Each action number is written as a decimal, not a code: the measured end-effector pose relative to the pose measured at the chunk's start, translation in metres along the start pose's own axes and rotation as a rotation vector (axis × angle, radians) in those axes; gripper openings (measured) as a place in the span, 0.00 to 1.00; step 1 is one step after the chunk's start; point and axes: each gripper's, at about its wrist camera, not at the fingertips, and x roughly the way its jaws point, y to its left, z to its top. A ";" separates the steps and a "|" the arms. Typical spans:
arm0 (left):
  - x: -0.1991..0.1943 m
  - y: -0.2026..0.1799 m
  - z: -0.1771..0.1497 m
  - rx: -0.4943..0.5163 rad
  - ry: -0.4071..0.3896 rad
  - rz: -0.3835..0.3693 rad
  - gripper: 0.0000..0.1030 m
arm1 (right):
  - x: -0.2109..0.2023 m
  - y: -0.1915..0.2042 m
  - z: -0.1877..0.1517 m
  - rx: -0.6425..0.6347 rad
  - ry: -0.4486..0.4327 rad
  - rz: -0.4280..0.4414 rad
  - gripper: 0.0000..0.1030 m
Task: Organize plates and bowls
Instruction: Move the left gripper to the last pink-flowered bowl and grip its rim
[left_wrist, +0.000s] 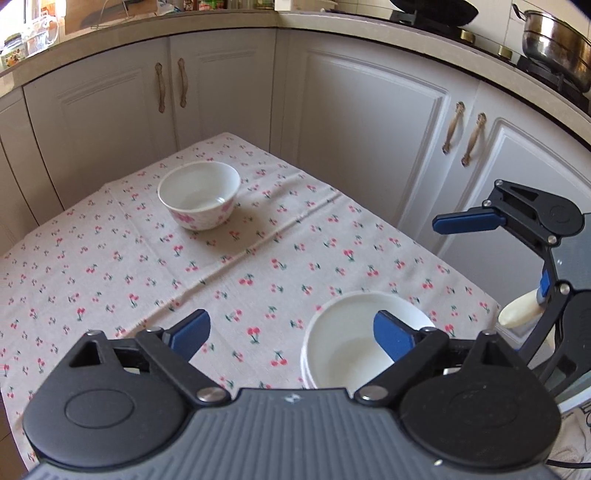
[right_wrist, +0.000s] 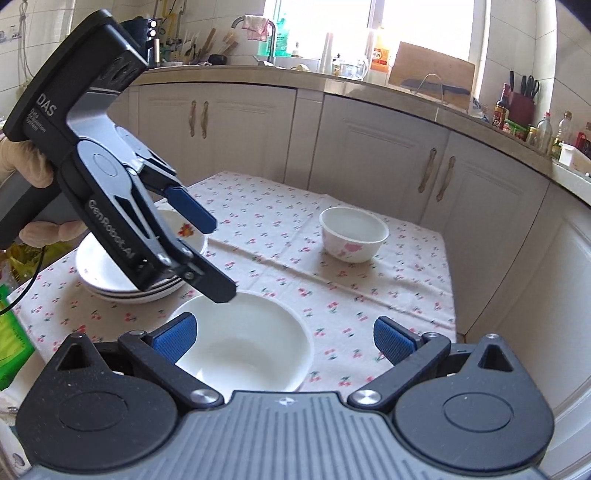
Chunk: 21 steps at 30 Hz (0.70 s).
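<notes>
Bowls sit apart on our cherry-print table (left_wrist: 258, 266): a plain white bowl (right_wrist: 243, 343) near us under both empty, wide-open tongs, left (left_wrist: 291, 334) and right (right_wrist: 284, 338), a flowered bowl (left_wrist: 199, 194) farther off, and stacked plates (right_wrist: 110, 273) beside the left tongs.

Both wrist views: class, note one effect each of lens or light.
Left wrist view: fisheye bends the countertop into an arc; the flowered bowl casts a soft shadow rightward. Right wrist view: the window is blown out white, and the cabinets curve.
</notes>
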 end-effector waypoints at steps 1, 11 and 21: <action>0.001 0.003 0.004 -0.003 -0.006 0.005 0.94 | 0.003 -0.004 0.003 -0.005 0.000 -0.007 1.00; 0.027 0.037 0.044 -0.022 -0.029 0.015 0.94 | 0.037 -0.047 0.025 -0.035 0.008 -0.040 1.00; 0.064 0.060 0.081 -0.012 -0.016 0.053 0.94 | 0.083 -0.079 0.032 -0.026 0.043 -0.022 1.00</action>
